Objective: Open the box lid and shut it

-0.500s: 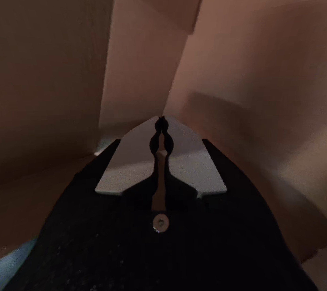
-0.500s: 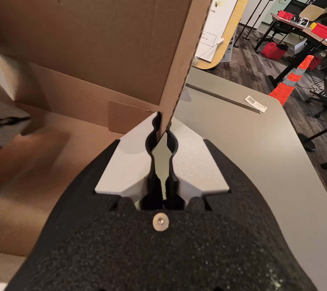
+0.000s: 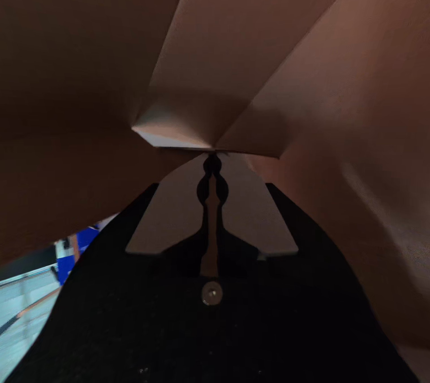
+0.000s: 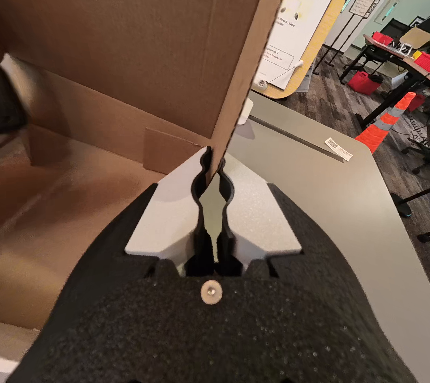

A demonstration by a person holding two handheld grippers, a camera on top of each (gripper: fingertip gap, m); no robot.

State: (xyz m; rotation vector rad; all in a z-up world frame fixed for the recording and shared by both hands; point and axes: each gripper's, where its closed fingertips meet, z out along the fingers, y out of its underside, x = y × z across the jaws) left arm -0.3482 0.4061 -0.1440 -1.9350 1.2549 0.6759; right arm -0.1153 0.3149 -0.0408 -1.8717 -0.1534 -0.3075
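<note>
The big brown box [image 4: 69,197] sits on the grey tabletop [image 4: 314,185]. The right hand-held gripper [image 4: 215,162] pinches the edge of its lid flap [image 4: 139,46], which stands up. The left hand-held gripper [image 3: 212,157] is squeezed closed inside the dark box, holding nothing.

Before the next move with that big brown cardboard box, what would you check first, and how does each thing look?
1. Right gripper clamped on the raised brown cardboard lid flap: ok, its jaws pinch the flap's edge.
2. Left gripper state: shut, jaws together; holding anything: cannot tell, the view is dark.
3. Left gripper clear of the lid's path: not ok, it sits inside the cardboard box, tips at a folded inner corner.
4. Box interior free of loose items: cannot tell, the left part is blurred.
5. Grey table beside the box clear: ok, only a small white paper label lies farther off.
</note>
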